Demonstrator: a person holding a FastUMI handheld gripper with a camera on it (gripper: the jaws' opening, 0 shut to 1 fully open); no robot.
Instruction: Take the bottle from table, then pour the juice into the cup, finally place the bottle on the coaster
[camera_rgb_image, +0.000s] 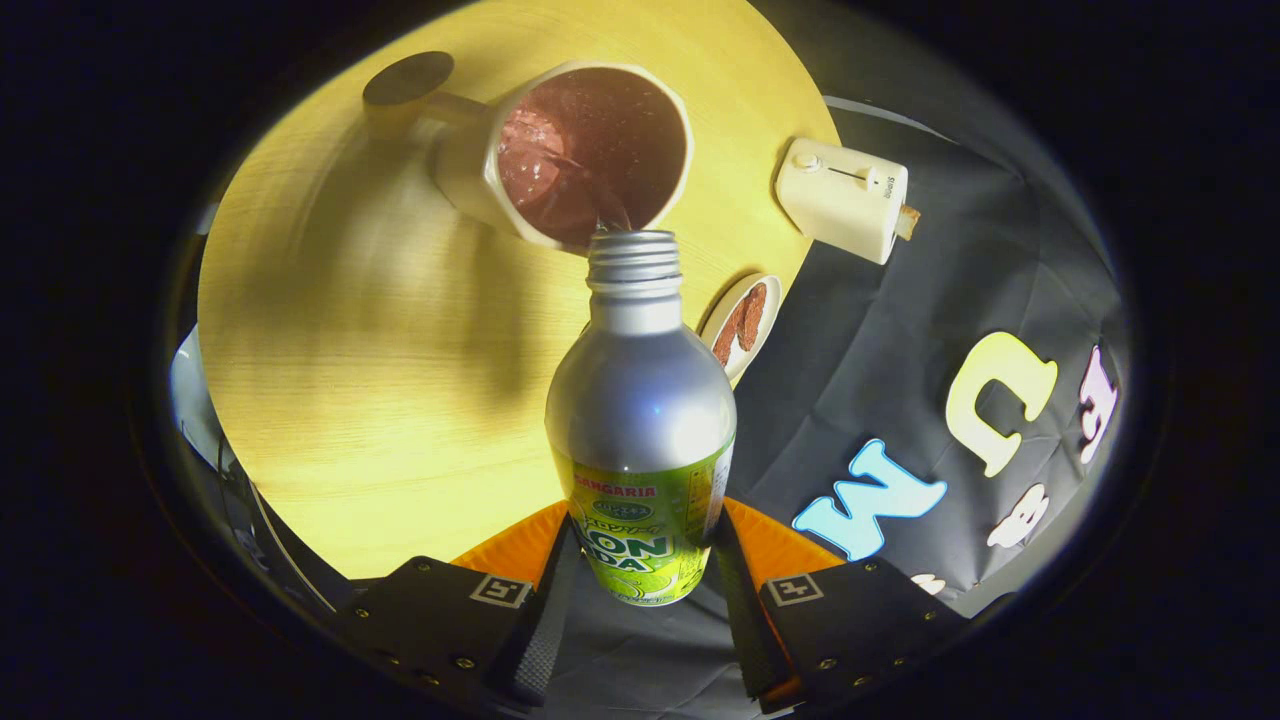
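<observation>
The gripper has its fingers closed on the labelled lower body of the bottle, one finger pressing each side, jaws open no wider than the bottle itself. The bottle is tilted with its uncapped threaded mouth at the near rim of the cup. The cup, the landmark here, holds dark reddish juice well up its walls, with a thin stream seemingly falling in from the mouth (glare makes that hard to confirm).

The bottle looks like smooth thin metal: stiff but dentable, slick, and growing lighter as it empties. The lower body is a sound place to hold it, firmly but without crushing.

Beyond the cup, by its handle, lies a dark round coaster. To the cup's right stands a small toaster; nearer the bottle sits a plate of brownish food.
</observation>
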